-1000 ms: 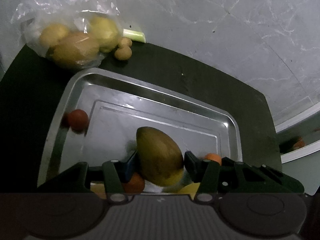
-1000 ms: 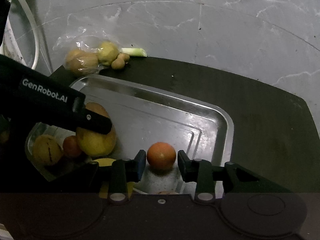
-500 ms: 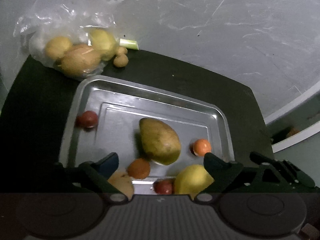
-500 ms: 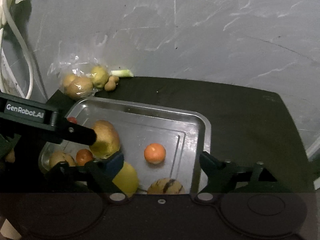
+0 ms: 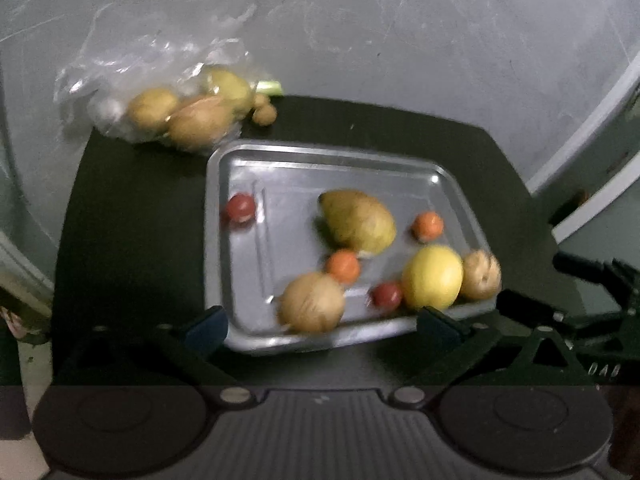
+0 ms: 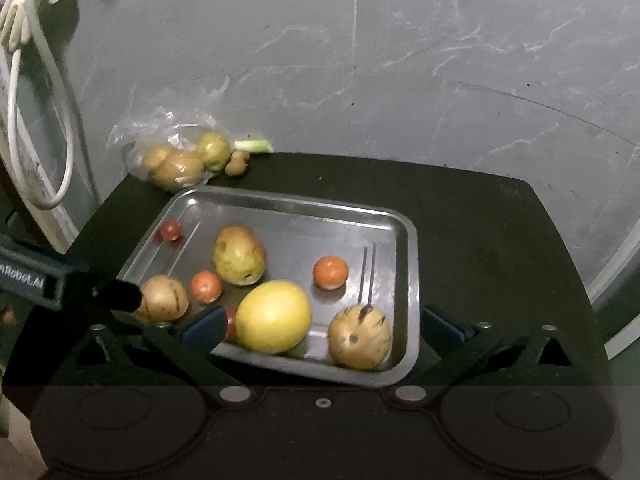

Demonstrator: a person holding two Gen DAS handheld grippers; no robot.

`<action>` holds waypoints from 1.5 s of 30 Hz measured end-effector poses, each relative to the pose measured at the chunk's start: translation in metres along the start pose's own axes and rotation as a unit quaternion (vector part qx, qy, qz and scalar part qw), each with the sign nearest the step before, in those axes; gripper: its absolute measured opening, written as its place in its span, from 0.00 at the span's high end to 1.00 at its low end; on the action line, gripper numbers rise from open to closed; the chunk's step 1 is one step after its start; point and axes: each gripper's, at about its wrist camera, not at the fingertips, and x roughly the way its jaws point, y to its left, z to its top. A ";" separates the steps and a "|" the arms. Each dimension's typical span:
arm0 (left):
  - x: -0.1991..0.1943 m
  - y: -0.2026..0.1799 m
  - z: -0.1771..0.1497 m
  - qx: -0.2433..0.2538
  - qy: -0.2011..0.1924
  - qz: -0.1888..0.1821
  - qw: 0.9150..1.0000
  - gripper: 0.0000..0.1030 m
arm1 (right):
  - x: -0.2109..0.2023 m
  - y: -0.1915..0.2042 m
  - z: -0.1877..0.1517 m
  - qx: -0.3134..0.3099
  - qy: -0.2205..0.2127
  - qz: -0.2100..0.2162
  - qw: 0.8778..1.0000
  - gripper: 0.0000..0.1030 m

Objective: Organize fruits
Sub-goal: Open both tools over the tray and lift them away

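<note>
Right wrist view gives me the clearest count: the metal tray (image 6: 404, 236) sits on the dark worktop (image 6: 500, 248) with eight fruits in it. I see a big yellow citrus (image 6: 274, 317) at the near edge, a striped melon-like fruit (image 6: 360, 337) beside it, a second striped one (image 6: 163, 298) at the near left, a mango (image 6: 239, 255) in the middle, two small oranges (image 6: 330, 272), and two small red fruits, one up in the far left corner (image 6: 171, 230). By my reading the loading is largely done. What remains, if it counts, is the clear bag of yellowish produce (image 6: 180, 158) lying off the tray at its far left corner, with a couple of loose small pieces beside it.

Compared with a second ago, both tools have let go and backed off. My left gripper (image 5: 320, 322), which was clamped on the mango, now has its jaws wide and empty, and the mango rests on the tray floor. My right gripper (image 6: 320, 326) had straddled an orange; its jaws are now wide too, holding nothing, and the orange lies free. Both cameras sit farther back, taking in the whole tray.
</note>
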 end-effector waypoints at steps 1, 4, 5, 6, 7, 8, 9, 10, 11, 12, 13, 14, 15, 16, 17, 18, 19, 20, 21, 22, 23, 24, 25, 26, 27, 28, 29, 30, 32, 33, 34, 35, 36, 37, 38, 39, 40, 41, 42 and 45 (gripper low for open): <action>-0.001 0.003 -0.004 0.001 0.004 0.002 1.000 0.01 | -0.002 0.003 -0.002 -0.001 0.002 -0.002 1.000 0.01; -0.002 0.013 -0.015 -0.008 0.019 0.003 1.000 0.01 | -0.008 0.013 -0.010 -0.001 0.004 -0.011 1.000 0.01; -0.003 0.017 -0.019 -0.014 0.026 0.003 1.000 0.01 | -0.009 0.015 -0.012 0.002 0.006 -0.013 1.000 0.01; -0.003 0.020 -0.020 -0.018 0.030 0.003 0.999 0.01 | -0.010 0.018 -0.014 0.006 0.008 -0.013 1.000 0.01; -0.004 0.024 -0.023 -0.024 0.035 0.004 0.999 0.01 | -0.011 0.020 -0.015 0.011 0.011 -0.011 1.000 0.01; -0.005 0.028 -0.024 -0.030 0.037 0.006 0.999 0.01 | -0.012 0.023 -0.017 0.012 0.012 -0.008 1.000 0.01; -0.007 0.031 -0.025 -0.035 0.037 0.009 0.999 0.01 | -0.012 0.027 -0.017 0.010 0.013 -0.007 1.000 0.01; -0.008 0.034 -0.026 -0.040 0.036 0.014 0.998 0.01 | -0.013 0.031 -0.018 0.006 0.013 -0.007 1.000 0.01; -0.010 0.037 -0.026 -0.045 0.034 0.017 0.998 0.01 | -0.013 0.035 -0.018 0.001 0.013 -0.008 1.000 0.01; -0.012 0.041 -0.026 -0.050 0.032 0.019 0.998 0.01 | -0.013 0.039 -0.017 -0.004 0.012 -0.006 1.000 0.01; -0.014 0.044 -0.026 -0.055 0.030 0.021 0.998 0.01 | -0.014 0.043 -0.017 -0.010 0.011 -0.004 1.000 0.01; -0.015 0.047 -0.026 -0.058 0.028 0.023 0.998 0.01 | -0.014 0.047 -0.016 -0.013 0.010 -0.002 1.000 0.01; -0.016 0.049 -0.027 -0.061 0.027 0.024 0.997 0.01 | -0.014 0.050 -0.015 -0.018 0.008 0.001 1.000 0.01; -0.018 0.052 -0.027 -0.065 0.026 0.025 0.997 0.01 | -0.014 0.054 -0.014 -0.023 0.007 0.003 1.000 0.01; -0.019 0.054 -0.028 -0.068 0.025 0.026 0.997 0.01 | -0.013 0.057 -0.013 -0.027 0.007 0.006 1.000 0.01; -0.019 0.057 -0.028 -0.072 0.025 0.026 0.997 0.01 | -0.013 0.060 -0.012 -0.032 0.007 0.008 0.999 0.01; -0.020 0.059 -0.028 -0.077 0.024 0.027 0.996 0.01 | -0.012 0.063 -0.011 -0.038 0.006 0.010 0.999 0.01; -0.021 0.061 -0.028 -0.080 0.024 0.029 0.996 0.01 | -0.011 0.066 -0.010 -0.042 0.007 0.013 0.999 0.01; -0.022 0.063 -0.028 -0.084 0.023 0.030 0.996 0.01 | -0.011 0.068 -0.009 -0.047 0.007 0.015 0.999 0.01; -0.022 0.065 -0.029 -0.086 0.021 0.031 0.996 0.01 | -0.010 0.071 -0.008 -0.052 0.007 0.018 0.998 0.01; -0.023 0.066 -0.029 -0.090 0.019 0.032 0.995 0.01 | -0.009 0.073 -0.007 -0.055 0.006 0.019 0.998 0.01; -0.024 0.068 -0.029 -0.094 0.017 0.033 0.995 0.01 | -0.008 0.075 -0.006 -0.060 0.005 0.022 0.998 0.01; -0.025 0.071 -0.029 -0.097 0.016 0.033 0.995 0.01 | -0.008 0.076 -0.004 -0.063 0.004 0.024 0.998 0.01; -0.025 0.073 -0.029 -0.100 0.015 0.034 0.994 0.01 | -0.007 0.078 -0.003 -0.065 0.003 0.026 0.998 0.01; -0.026 0.074 -0.029 -0.103 0.014 0.036 0.994 0.01 | -0.006 0.079 -0.002 -0.067 0.001 0.029 0.997 0.01; -0.026 0.076 -0.030 -0.107 0.013 0.038 0.993 0.01 | -0.005 0.081 -0.001 -0.068 -0.001 0.032 0.997 0.01; -0.027 0.078 -0.030 -0.109 0.012 0.040 0.993 0.01 | -0.004 0.082 0.000 -0.068 -0.004 0.033 0.997 0.01; -0.028 0.080 -0.030 -0.113 0.009 0.042 0.993 0.01 | -0.002 0.082 0.000 -0.067 -0.005 0.034 0.997 0.01; -0.030 0.082 -0.030 -0.120 0.000 0.046 0.992 0.01 | 0.003 0.083 -0.001 -0.066 -0.004 0.036 0.997 0.01; -0.030 0.084 -0.030 -0.124 -0.002 0.048 0.991 0.01 | 0.005 0.084 -0.001 -0.066 0.000 0.037 0.997 0.01; -0.030 0.085 -0.030 -0.128 -0.001 0.050 0.990 0.01 | 0.007 0.084 -0.001 -0.067 0.002 0.038 0.997 0.01; -0.030 0.087 -0.030 -0.132 -0.001 0.051 0.990 0.01 | 0.009 0.084 -0.001 -0.068 0.003 0.038 0.997 0.01; -0.029 0.088 -0.030 -0.136 0.000 0.052 0.989 0.01 | 0.010 0.083 0.000 -0.068 0.002 0.039 0.997 0.01; -0.029 0.089 -0.030 -0.139 0.000 0.054 0.989 0.01 | 0.011 0.083 0.000 -0.069 0.001 0.039 0.997 0.01; -0.028 0.090 -0.030 -0.142 0.001 0.056 0.988 0.01 | 0.012 0.082 0.001 -0.070 0.000 0.039 0.997 0.01; -0.027 0.091 -0.030 -0.145 0.000 0.058 0.988 0.01 | 0.013 0.081 0.001 -0.071 -0.001 0.038 0.997 0.01; -0.026 0.091 -0.029 -0.150 -0.001 0.059 0.987 0.01 | 0.013 0.079 0.002 -0.072 -0.003 0.038 0.997 0.01; -0.025 0.091 -0.028 -0.153 -0.003 0.059 0.987 0.01 | 0.013 0.078 0.003 -0.073 -0.005 0.037 0.997 0.01; -0.025 0.090 -0.026 -0.156 -0.005 0.058 0.986 0.01 | 0.014 0.076 0.004 -0.074 -0.008 0.037 0.997 0.01; -0.022 0.086 -0.016 -0.157 -0.012 0.056 0.986 0.01 | 0.018 0.069 0.011 -0.081 -0.010 0.038 0.996 0.01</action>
